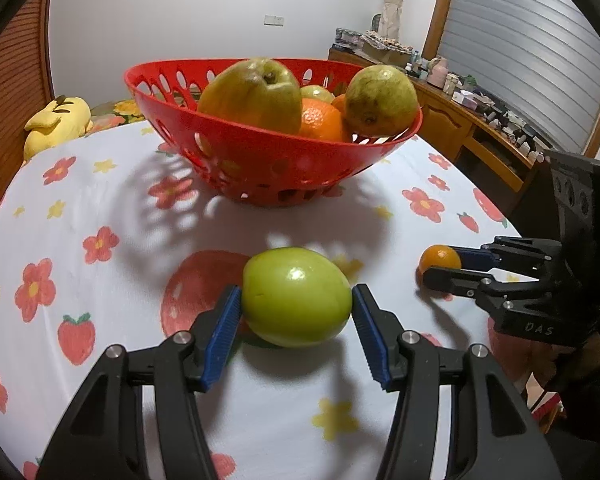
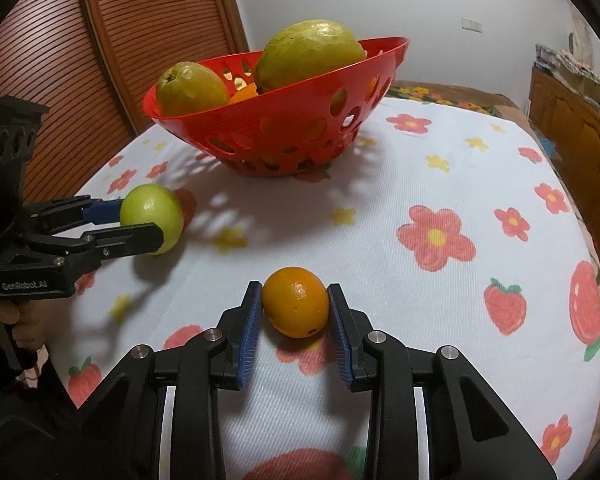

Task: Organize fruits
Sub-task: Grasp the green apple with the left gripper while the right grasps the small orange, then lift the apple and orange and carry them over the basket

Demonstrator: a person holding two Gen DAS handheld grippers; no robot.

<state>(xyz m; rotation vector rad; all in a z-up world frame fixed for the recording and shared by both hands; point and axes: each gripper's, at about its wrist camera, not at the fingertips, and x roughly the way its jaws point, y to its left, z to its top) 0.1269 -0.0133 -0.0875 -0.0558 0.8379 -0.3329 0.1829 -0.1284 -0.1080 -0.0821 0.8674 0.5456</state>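
A green apple point(image 1: 296, 300) rests on the flowered tablecloth point(image 1: 80, 200), and my left gripper point(image 1: 296, 292) is shut on it, one blue pad against each side. The right wrist view shows that same grip point(image 2: 140, 222) on the apple point(image 2: 152, 216) at the left. My right gripper point(image 2: 295, 292) is shut on a small orange point(image 2: 296, 302) that sits on the cloth. It also shows at the right of the left wrist view point(image 1: 440, 264). Behind both stands a red perforated basket point(image 1: 260, 148) point(image 2: 284, 112) holding two large yellow-green fruits point(image 1: 252, 94) and an orange point(image 1: 320, 120).
A yellow plush toy point(image 1: 56, 120) lies at the table's far left edge. A wooden sideboard point(image 1: 480, 120) crowded with small items runs along the right. A louvred wooden door point(image 2: 100, 60) stands behind the table. A hand point(image 2: 24, 320) grips the left tool's handle.
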